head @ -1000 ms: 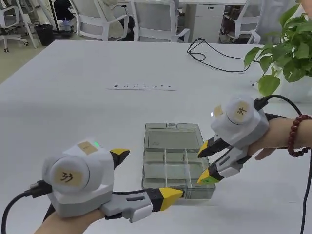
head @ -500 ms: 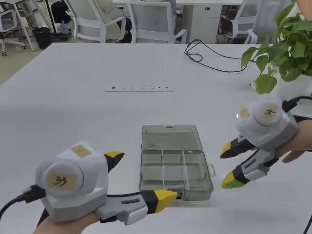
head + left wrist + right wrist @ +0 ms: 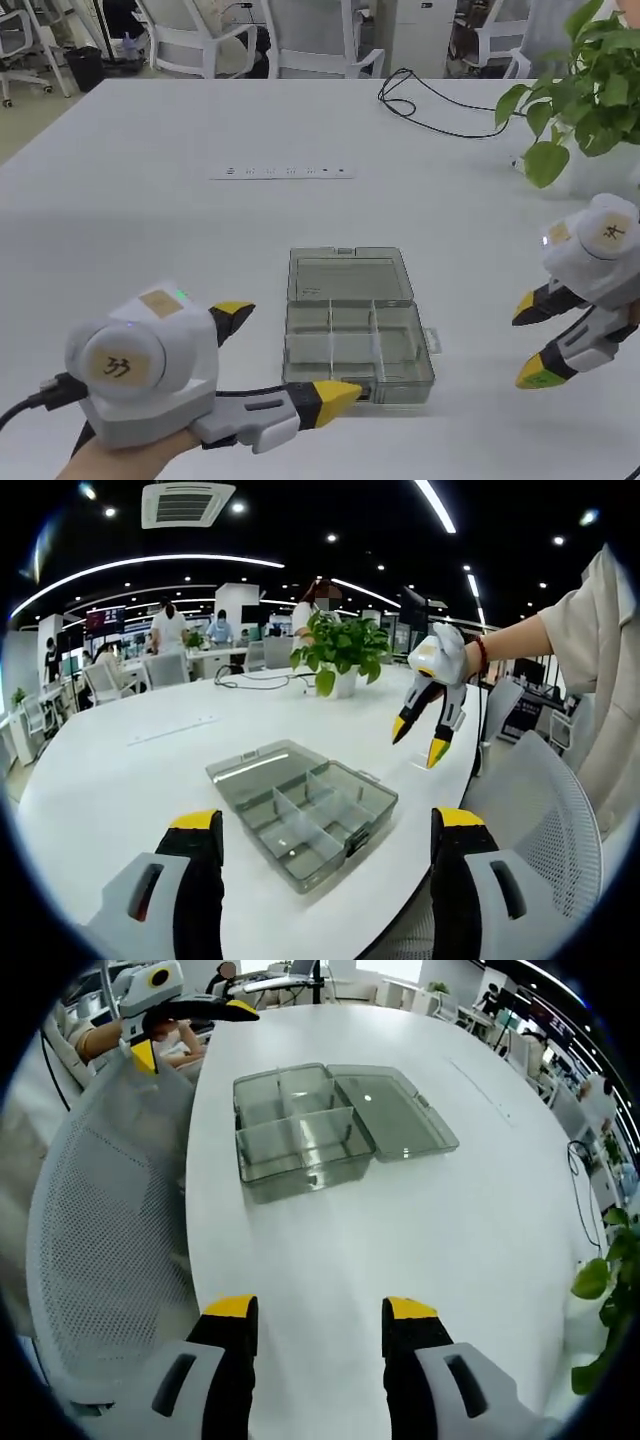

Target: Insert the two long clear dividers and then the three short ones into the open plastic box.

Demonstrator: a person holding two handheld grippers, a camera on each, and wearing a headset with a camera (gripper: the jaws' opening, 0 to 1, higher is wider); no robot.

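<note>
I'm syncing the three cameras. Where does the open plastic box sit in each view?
Head view: box centre, slightly low, lid on the far side.
Left gripper view: box centre, slightly low.
Right gripper view: box upper middle, lid rightward.
Shared landmark: the potted plant.

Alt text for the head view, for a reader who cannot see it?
An open plastic box, dividers splitting it into compartments, sits on a white table with its lid laid flat behind. The left gripper is open by its near edge; the right gripper is open, apart to the right.
</note>
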